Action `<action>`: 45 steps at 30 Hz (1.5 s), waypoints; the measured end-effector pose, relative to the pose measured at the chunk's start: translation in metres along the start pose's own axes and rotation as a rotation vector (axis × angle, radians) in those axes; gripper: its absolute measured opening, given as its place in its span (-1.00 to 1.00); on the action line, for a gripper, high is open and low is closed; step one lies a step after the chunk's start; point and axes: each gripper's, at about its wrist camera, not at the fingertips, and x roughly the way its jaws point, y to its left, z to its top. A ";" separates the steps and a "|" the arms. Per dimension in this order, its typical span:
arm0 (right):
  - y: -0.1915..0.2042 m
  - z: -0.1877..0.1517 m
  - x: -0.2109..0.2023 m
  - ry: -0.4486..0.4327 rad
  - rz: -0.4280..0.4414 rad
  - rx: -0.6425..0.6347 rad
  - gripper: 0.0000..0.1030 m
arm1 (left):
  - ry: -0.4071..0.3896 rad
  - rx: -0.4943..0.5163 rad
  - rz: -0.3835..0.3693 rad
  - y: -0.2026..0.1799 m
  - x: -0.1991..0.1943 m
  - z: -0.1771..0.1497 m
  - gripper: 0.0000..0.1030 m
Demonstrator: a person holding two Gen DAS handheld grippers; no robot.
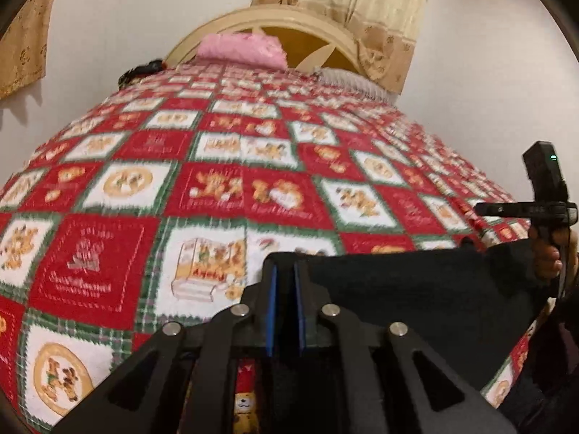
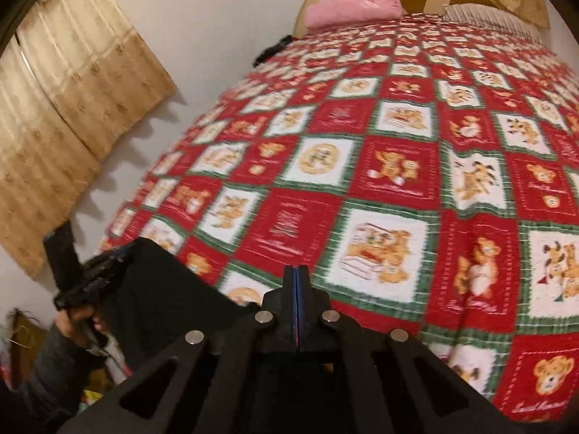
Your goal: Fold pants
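Pants (image 1: pixel 416 282), black and stretched taut, are held above the near end of a bed between two handheld grippers. At the far left of the right wrist view, beige curtains (image 2: pixel 65 115) are hung against a white wall. Just below them the left gripper (image 2: pixel 112 258) is seen from the side, held in a hand (image 2: pixel 77 320) with a grey sleeve, its jaws clamped on the left edge of the dark cloth. In its own view the left gripper (image 1: pixel 286 311) is shown with blue-padded fingers (image 1: pixel 272 311) set a little apart, and dark fabric is pinched between them. The cloth is spread rightward from there to the right gripper (image 1: pixel 506 209), whose handle is gripped by a hand (image 1: pixel 548 258) at the frame's right edge. In the right wrist view the right gripper (image 2: pixel 297 307) has its jaws pressed nearly together on the cloth's edge. Beyond the pants, the bed is covered by a red, white and green teddy-bear quilt (image 1: pixel 224 166). A pink pillow (image 1: pixel 242 50) is laid against a rounded cream headboard (image 1: pixel 275 18), with a striped pillow (image 2: pixel 492 18) to its right.
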 end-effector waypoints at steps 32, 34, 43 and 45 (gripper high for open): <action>-0.001 -0.022 0.011 0.030 -0.030 0.036 -0.77 | -0.082 -0.106 0.061 0.016 -0.022 -0.010 -0.06; 0.011 -0.035 -0.016 0.003 -0.044 -0.045 0.09 | -0.144 -0.104 0.081 0.012 -0.042 -0.018 0.32; 0.054 -0.129 -0.066 0.071 -0.042 -0.247 -0.20 | -0.174 0.020 0.084 -0.040 -0.062 -0.033 0.44; 0.058 -0.148 -0.047 0.141 -0.098 -0.275 -0.32 | -0.154 0.058 0.049 -0.062 -0.058 -0.036 0.44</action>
